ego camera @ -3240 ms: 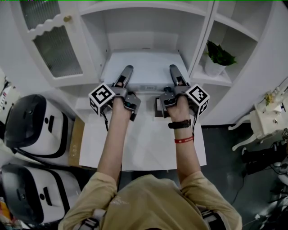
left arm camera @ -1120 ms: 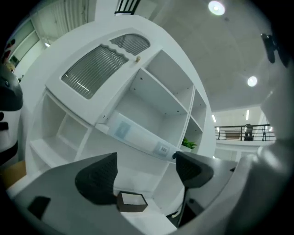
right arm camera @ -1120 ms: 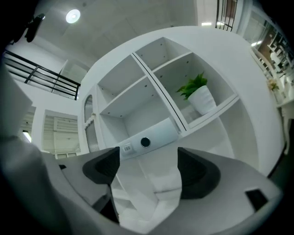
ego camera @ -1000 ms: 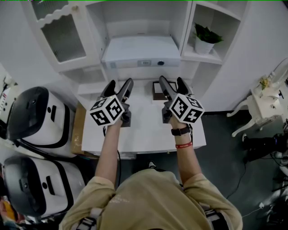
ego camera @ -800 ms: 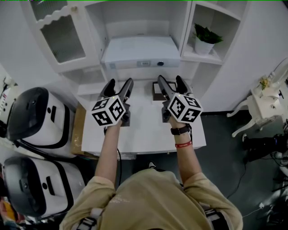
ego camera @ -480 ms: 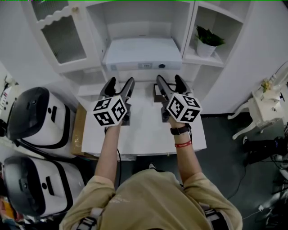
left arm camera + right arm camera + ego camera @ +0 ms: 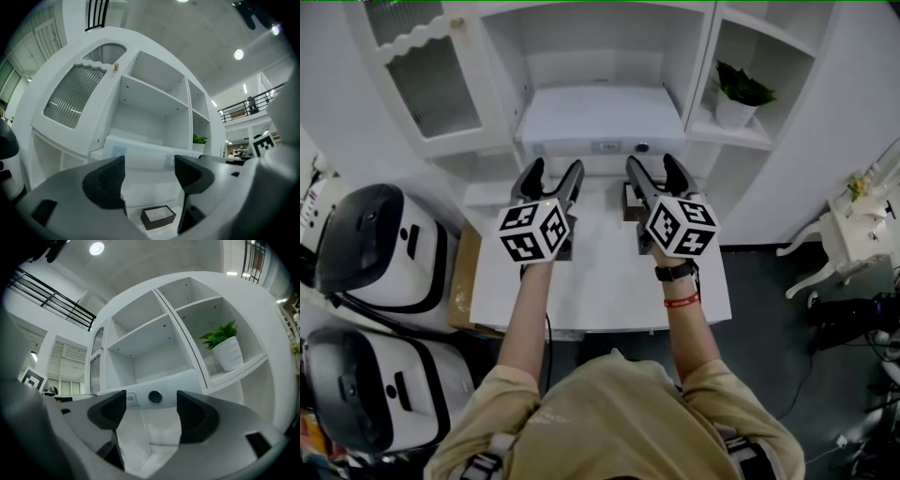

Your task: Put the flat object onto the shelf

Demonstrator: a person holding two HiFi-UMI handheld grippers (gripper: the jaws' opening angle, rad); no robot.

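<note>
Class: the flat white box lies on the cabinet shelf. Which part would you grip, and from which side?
Probably its front edge, from the front: the flat white box is thin there, and cabinet walls close off its sides and back.

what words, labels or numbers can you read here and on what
None legible.
Sticker on the flat white object: too small to read.
Red wristband: any print too small to tell.
Left marker cube, right marker cube: square patterns, no letters.
</note>
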